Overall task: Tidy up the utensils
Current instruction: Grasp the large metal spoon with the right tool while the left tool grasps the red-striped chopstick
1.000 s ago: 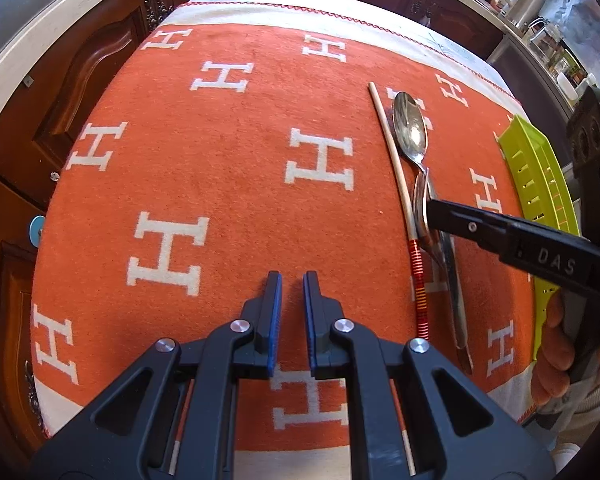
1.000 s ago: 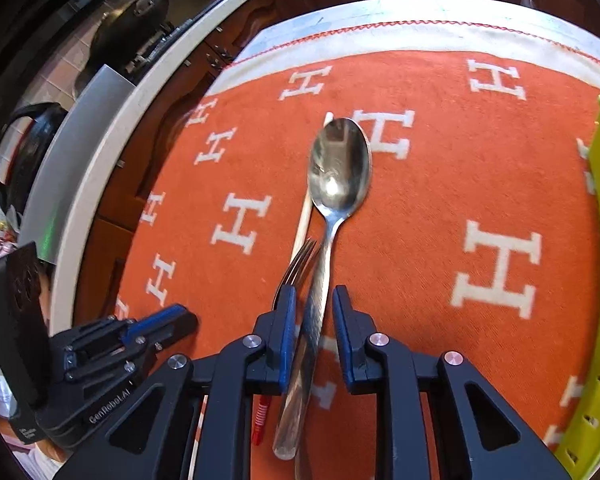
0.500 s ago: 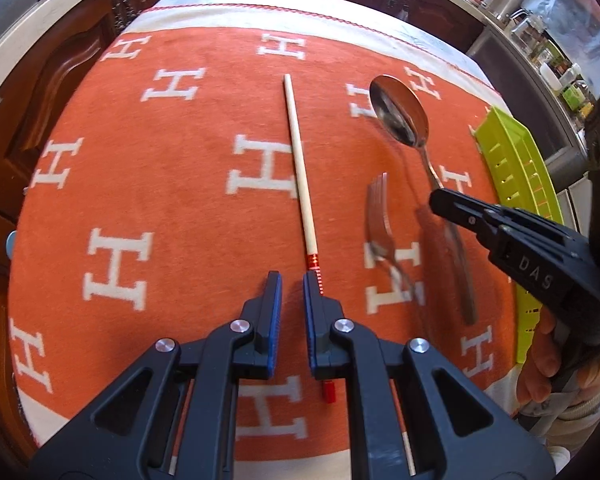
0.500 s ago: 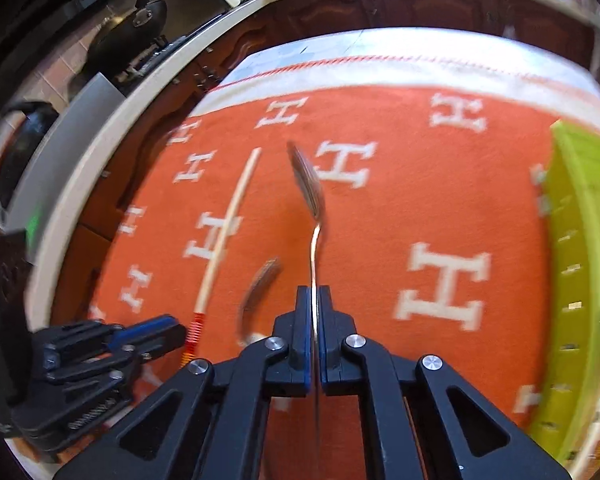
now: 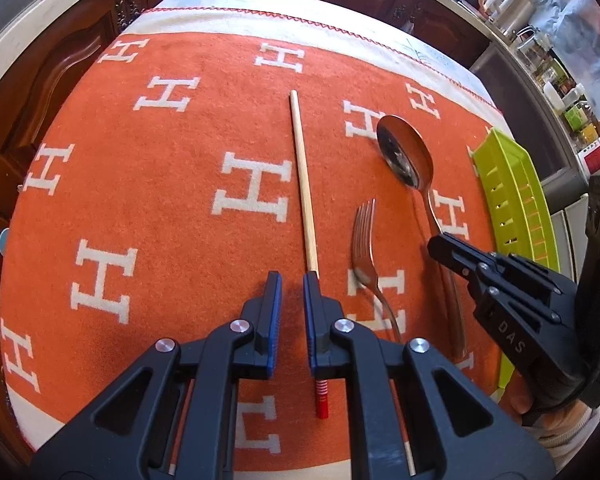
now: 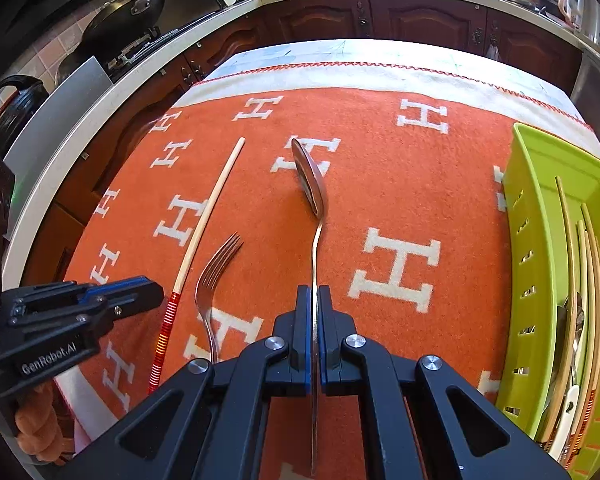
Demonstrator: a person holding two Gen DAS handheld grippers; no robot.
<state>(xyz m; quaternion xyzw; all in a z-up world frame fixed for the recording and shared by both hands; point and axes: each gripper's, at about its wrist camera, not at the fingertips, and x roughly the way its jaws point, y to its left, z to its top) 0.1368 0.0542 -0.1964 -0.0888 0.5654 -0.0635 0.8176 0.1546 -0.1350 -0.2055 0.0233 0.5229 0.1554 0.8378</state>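
We note the right gripper (image 6: 313,300) clenched on the spoon (image 6: 310,178), its long axis running away from us, the green tray (image 6: 540,200) to its right, while the near-closed left gripper (image 5: 292,292) hangs empty beside the chopstick (image 5: 302,176).

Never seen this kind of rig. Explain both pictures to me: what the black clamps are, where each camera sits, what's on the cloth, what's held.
No robot: a person holds two hand-held clamps, each with a camera looking along its jaws. One picture looks from the left gripper, nearly closed on nothing. The other looks from the right gripper, shut on the steel spoon. A metal fork and a red-ended wooden chopstick lie on the orange H-patterned cloth. The lime-green plastic tray already holds utensils.
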